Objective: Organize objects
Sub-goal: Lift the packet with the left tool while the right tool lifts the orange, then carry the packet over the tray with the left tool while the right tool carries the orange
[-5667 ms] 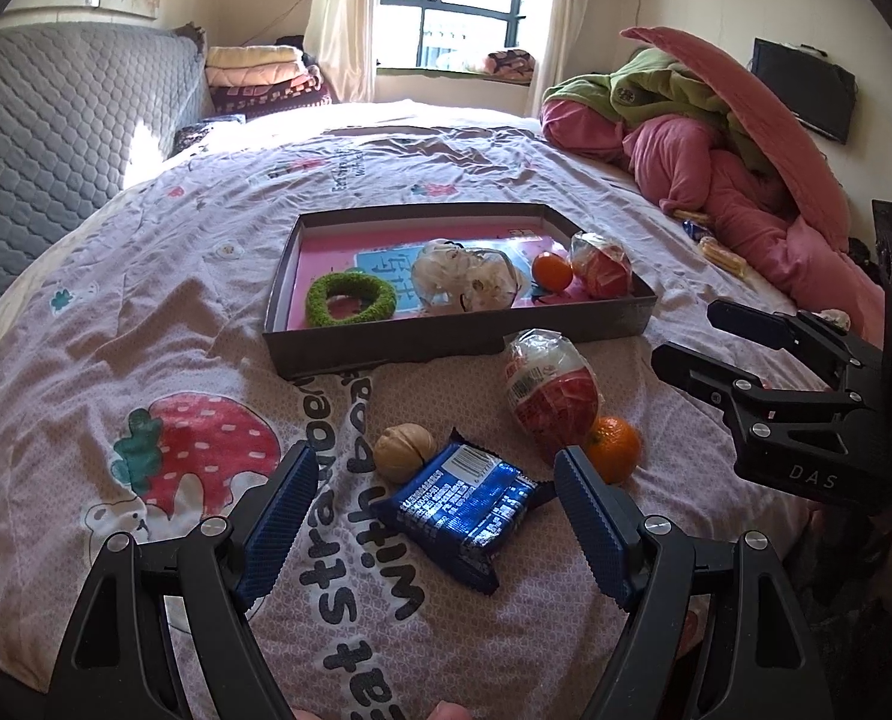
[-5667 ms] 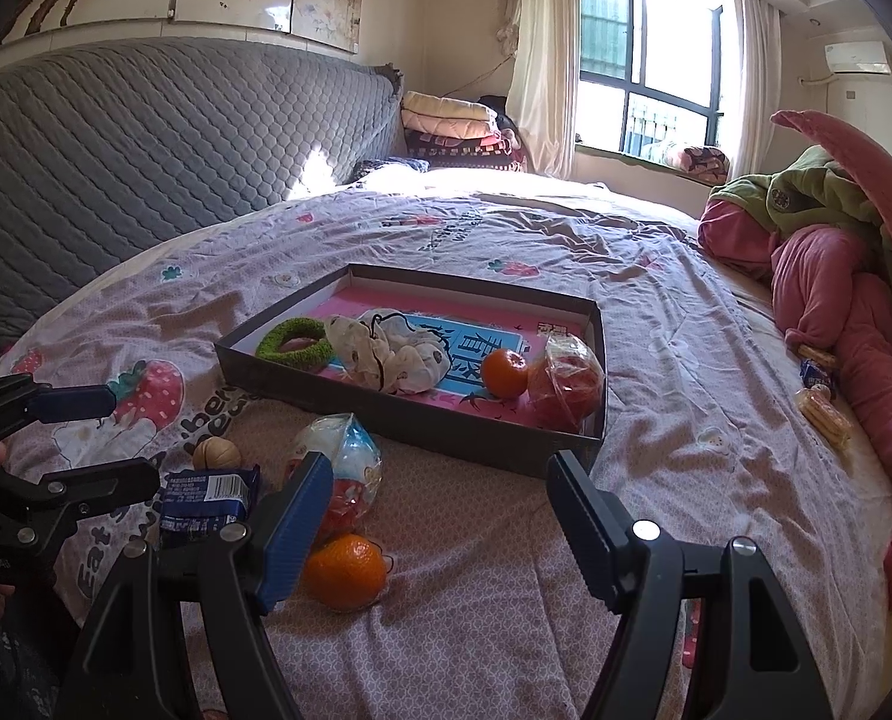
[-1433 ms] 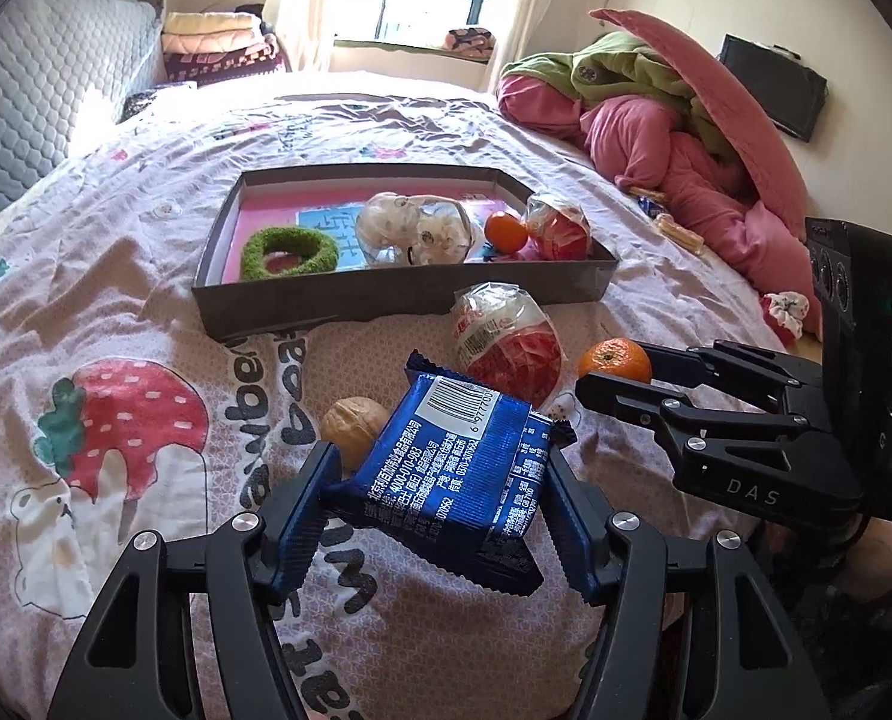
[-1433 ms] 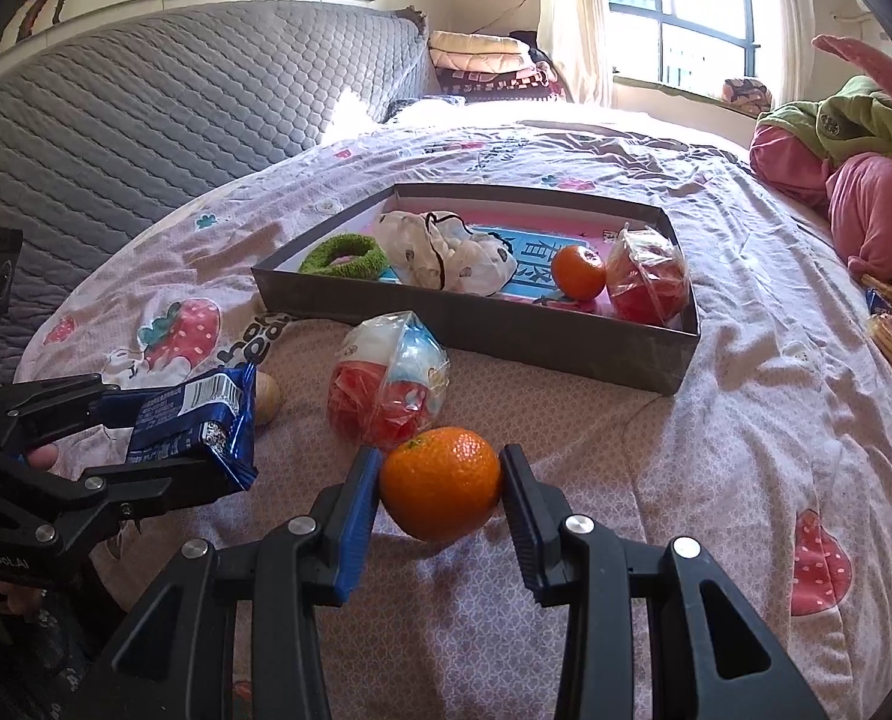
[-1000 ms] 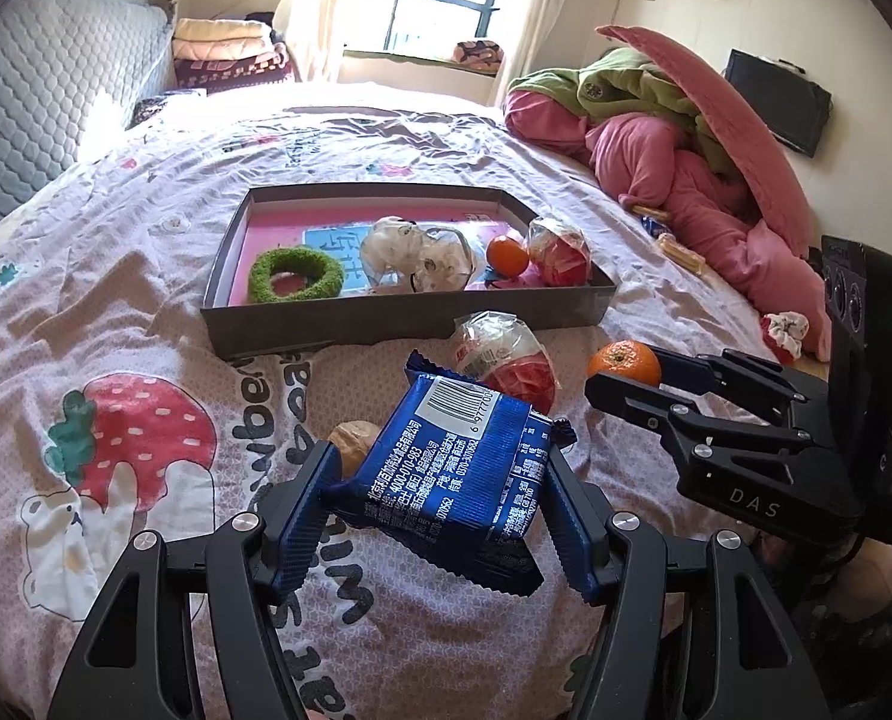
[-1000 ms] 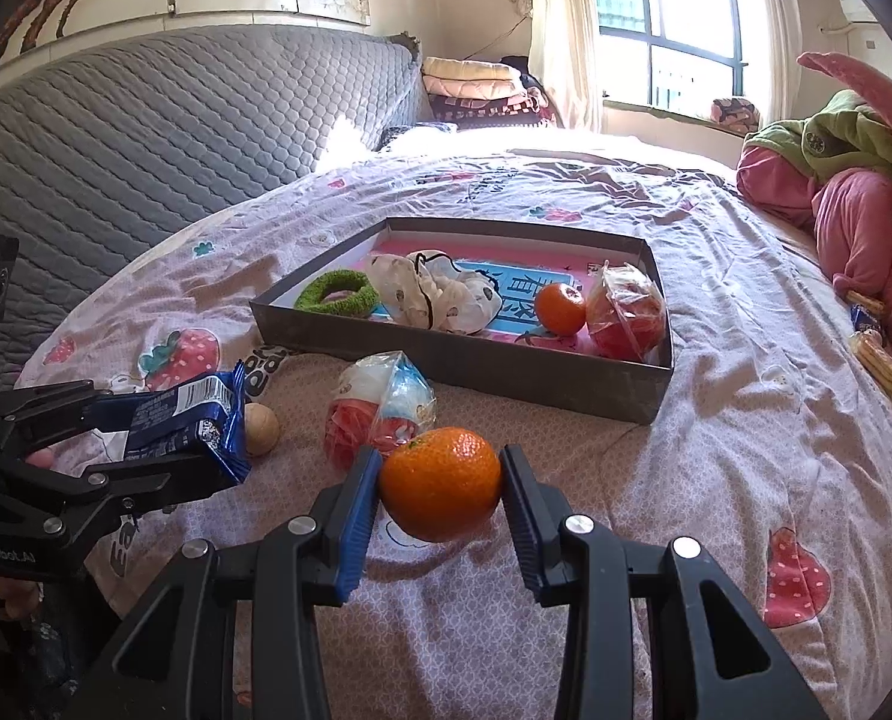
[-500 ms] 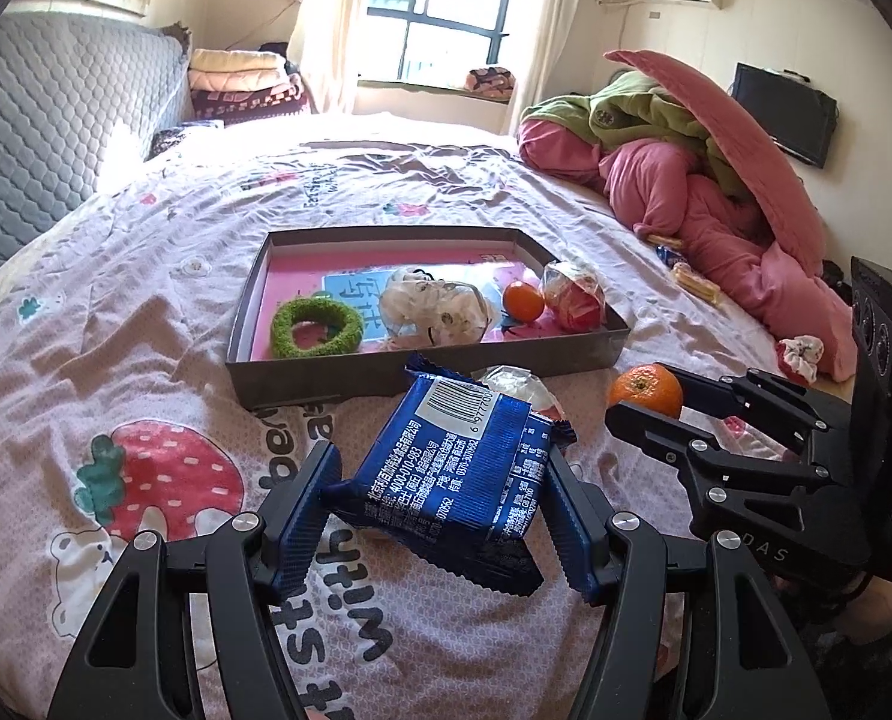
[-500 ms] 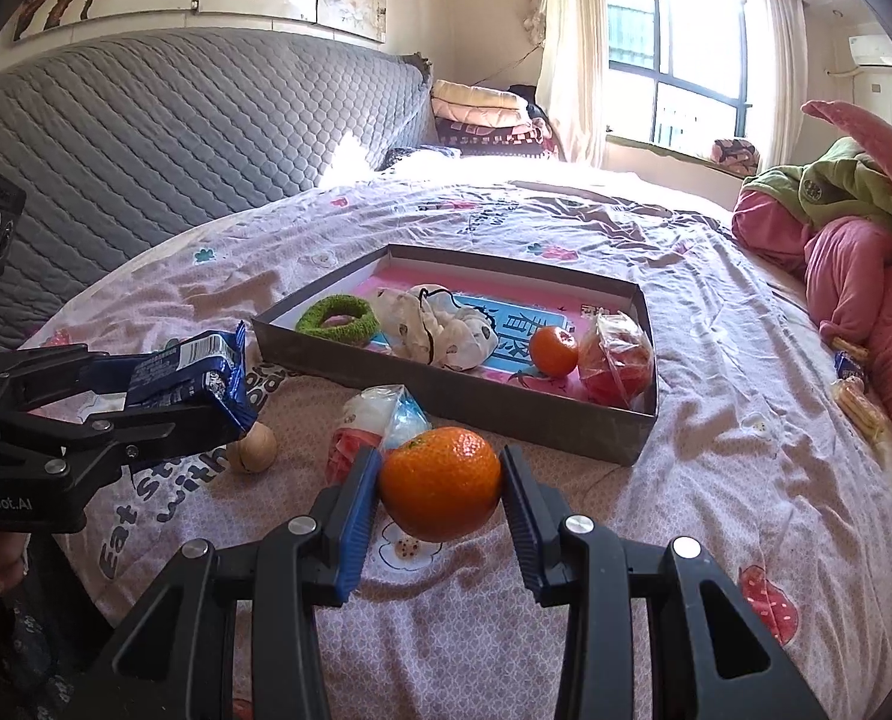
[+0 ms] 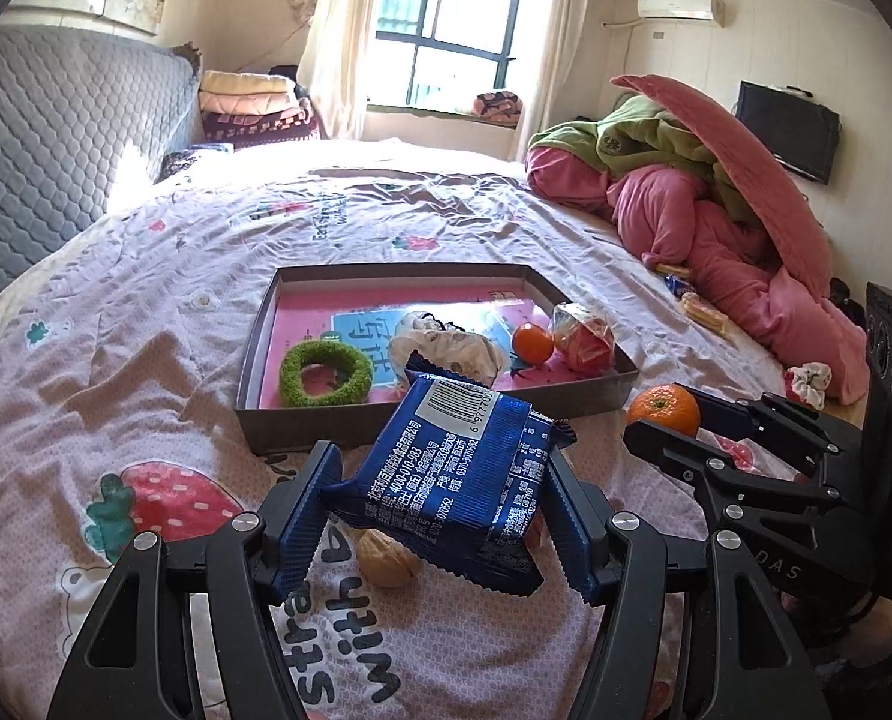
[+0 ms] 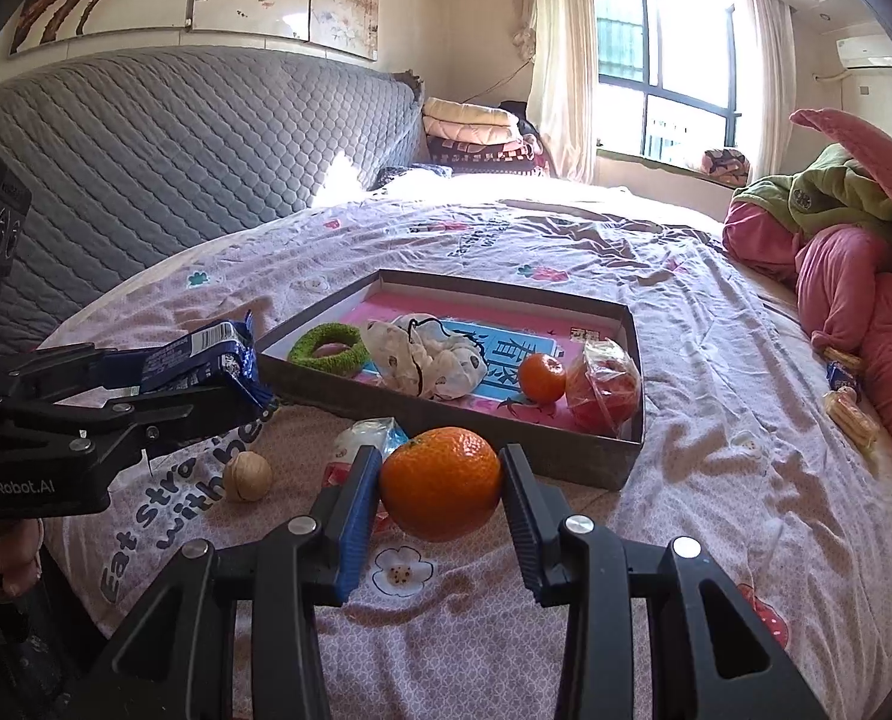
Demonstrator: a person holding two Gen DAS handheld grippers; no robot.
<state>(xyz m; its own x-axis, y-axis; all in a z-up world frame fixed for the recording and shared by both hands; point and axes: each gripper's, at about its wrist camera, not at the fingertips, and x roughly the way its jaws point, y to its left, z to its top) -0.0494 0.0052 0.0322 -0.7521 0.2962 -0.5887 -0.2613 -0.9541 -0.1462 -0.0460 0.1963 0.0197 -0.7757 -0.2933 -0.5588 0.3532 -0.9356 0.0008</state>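
While both loads hang clear of the bed, I aim for the grey cardboard tray. Left tool pinches the blue foil snack packet; right tool pinches the round orange tangerine.

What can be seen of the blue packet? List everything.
The blue packet is a flat, pillow-shaped snack wrapper of glossy, crinkled film with crimped, serrated end seals. Its upturned side carries a white barcode panel and lines of white print. The left gripper is shut on it, one blue-padded finger pressing each side edge. It hangs tilted in the air above the bedsheet, barcode end raised toward the tray, touching only the fingers. The right wrist view shows it edge-on, thin and slightly puffed.
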